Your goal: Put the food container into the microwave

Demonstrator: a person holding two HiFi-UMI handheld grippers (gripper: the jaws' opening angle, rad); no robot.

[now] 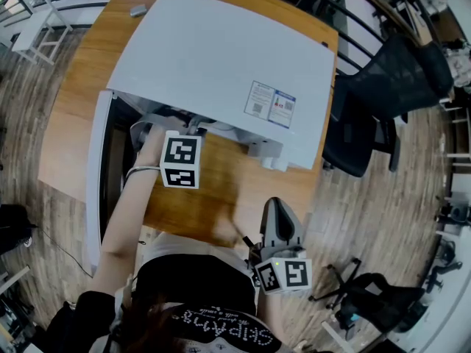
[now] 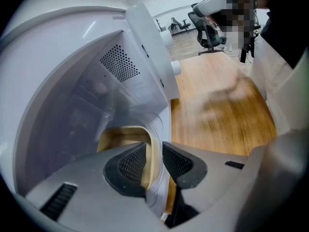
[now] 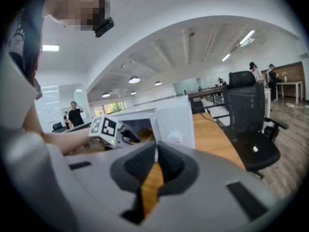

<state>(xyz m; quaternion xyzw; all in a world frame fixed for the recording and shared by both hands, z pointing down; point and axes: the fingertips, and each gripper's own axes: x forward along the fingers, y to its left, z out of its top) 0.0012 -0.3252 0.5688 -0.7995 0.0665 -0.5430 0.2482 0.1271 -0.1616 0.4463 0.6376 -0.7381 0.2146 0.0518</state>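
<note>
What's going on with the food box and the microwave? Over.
Left gripper clamped on food container rim, reaching into the open microwave. Right gripper shut, empty, held back. Nothing seen blocking the way. Over.

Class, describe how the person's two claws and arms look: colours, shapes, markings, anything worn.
The left claw and the right claw are smooth grey moulded shells with rounded black pads, finely ribbed. Each carries a white cube printed with black square markers. The left forearm is bare of sleeve, with a thin band at the wrist.
</note>
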